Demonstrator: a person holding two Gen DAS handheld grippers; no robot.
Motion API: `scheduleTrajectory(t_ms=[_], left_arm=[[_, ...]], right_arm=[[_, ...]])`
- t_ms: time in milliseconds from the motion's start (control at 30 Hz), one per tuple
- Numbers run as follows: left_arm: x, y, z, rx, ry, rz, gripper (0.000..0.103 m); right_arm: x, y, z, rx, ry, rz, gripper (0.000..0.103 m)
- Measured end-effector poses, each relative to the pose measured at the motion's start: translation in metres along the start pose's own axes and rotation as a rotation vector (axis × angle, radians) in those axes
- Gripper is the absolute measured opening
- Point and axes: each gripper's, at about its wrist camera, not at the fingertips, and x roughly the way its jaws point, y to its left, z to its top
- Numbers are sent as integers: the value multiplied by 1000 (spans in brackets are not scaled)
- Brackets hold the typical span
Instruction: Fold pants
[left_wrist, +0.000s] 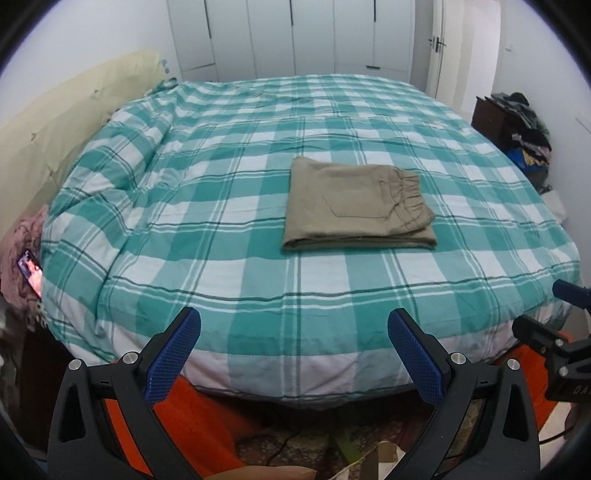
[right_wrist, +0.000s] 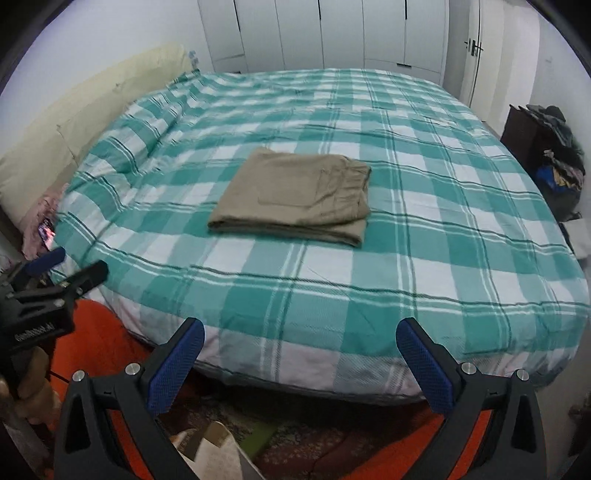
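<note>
Khaki pants (left_wrist: 354, 205) (right_wrist: 295, 194) lie folded into a neat rectangle on the bed, waistband to the right, back pocket facing up. My left gripper (left_wrist: 293, 323) hangs open near the bed's front edge, well short of the pants, with nothing between its blue pads. My right gripper (right_wrist: 300, 334) is also open and empty, at the same edge. The right gripper shows at the far right of the left wrist view (left_wrist: 554, 317), and the left gripper at the far left of the right wrist view (right_wrist: 66, 266).
The bed carries a teal and white checked cover (left_wrist: 229, 221) (right_wrist: 443, 240). A cream headboard (left_wrist: 55, 136) runs along the left. Clothes are piled on a dark cabinet (right_wrist: 554, 155) at the right. White wardrobes (left_wrist: 295, 33) stand behind. An orange rug (left_wrist: 207, 417) lies on the floor.
</note>
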Motion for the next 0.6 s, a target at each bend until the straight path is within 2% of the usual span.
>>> scheduleTrajectory(t_ms=[233, 433, 600], left_arm=[[-3, -5, 2, 13, -3, -9, 101], [-2, -6, 2, 26, 4, -1, 101], [2, -2, 2, 20, 9, 10, 101]], right_arm=[[-10, 7, -2, -17, -25, -21, 103], [-19, 15, 4, -17, -53, 5, 103], [-11, 16, 4, 5, -37, 18, 103]])
